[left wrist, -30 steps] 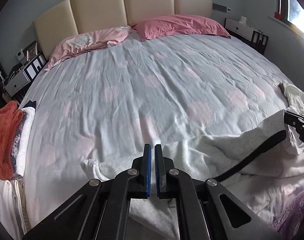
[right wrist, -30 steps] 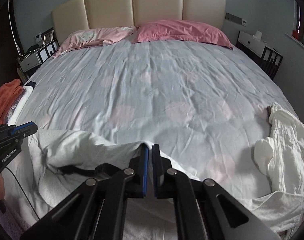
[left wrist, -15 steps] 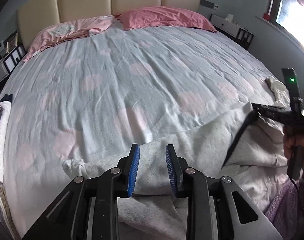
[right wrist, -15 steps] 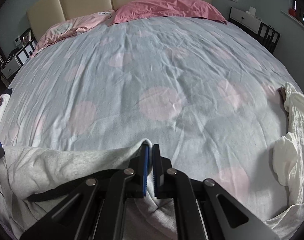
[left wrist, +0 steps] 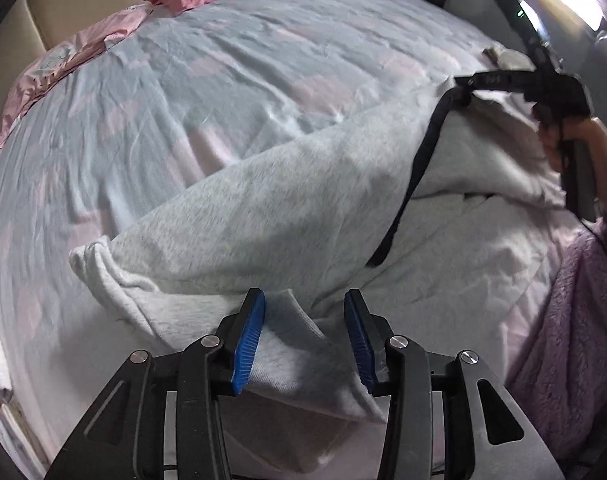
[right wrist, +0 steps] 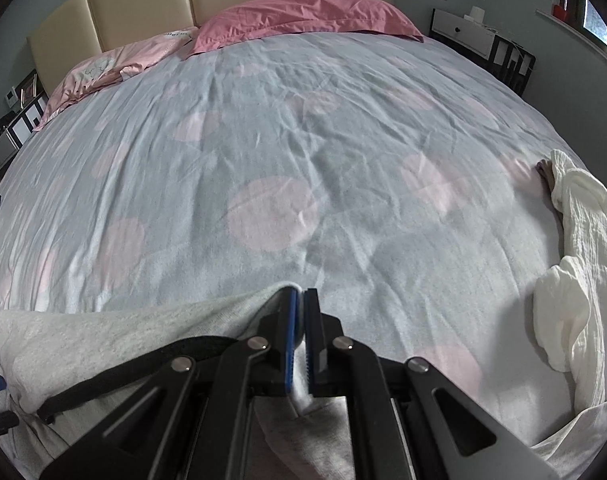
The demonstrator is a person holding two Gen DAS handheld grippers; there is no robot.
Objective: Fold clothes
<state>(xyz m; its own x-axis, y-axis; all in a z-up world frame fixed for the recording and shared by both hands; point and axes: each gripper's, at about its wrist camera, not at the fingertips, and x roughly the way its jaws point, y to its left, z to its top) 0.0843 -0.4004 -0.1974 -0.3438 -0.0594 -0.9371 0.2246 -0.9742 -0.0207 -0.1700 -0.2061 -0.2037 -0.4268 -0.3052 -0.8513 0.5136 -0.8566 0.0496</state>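
A light grey garment (left wrist: 271, 208) with a black drawstring (left wrist: 415, 176) lies folded over itself at the near edge of the bed. My left gripper (left wrist: 305, 332) stands open above the garment's near fold, with grey cloth between the blue pads but not pinched. My right gripper (right wrist: 300, 332) is shut on an upper corner of the grey garment (right wrist: 115, 336) and holds it up over the bed. In the left wrist view the right gripper (left wrist: 463, 82) shows at the far right, held by a hand (left wrist: 583, 140).
The bed (right wrist: 287, 152) has a pale blue sheet with pink spots and two pink pillows (right wrist: 303, 12) at the headboard. A white garment (right wrist: 575, 260) lies bunched at the right edge. A purple fleece (left wrist: 571, 320) is at the near right. Nightstands flank the bed.
My left gripper went from shut to wide open, letting go of the grey garment, and dropped closer to it. My right gripper stayed shut and carried its corner forward over the bed.
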